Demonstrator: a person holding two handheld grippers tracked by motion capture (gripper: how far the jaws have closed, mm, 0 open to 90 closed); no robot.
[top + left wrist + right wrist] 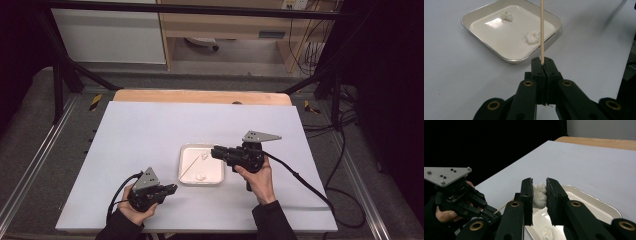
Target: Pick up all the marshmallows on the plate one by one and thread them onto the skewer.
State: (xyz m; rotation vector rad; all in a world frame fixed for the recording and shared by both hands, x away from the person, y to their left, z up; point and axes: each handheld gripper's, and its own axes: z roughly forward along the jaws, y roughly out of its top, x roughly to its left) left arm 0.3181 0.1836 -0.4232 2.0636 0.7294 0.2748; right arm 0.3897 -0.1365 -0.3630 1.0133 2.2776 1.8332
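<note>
The left gripper [543, 65] is clamped on a thin wooden skewer [542, 30], whose far tip is cut off in the left gripper view. The right gripper [539, 192] pinches a white cotton ball [539, 194], half hidden between its jaws, above the white tray [186, 177] near the middle of the bench [150, 130]. A second ball [200, 176] lies in the tray.

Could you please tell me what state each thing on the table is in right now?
Skewer: clamped in the left gripper, slanting over the tray.
Held marshmallow: squeezed between the right gripper jaws, above the tray.
Other marshmallow: lying loose in the tray.
Tray: flat on the table.
</note>
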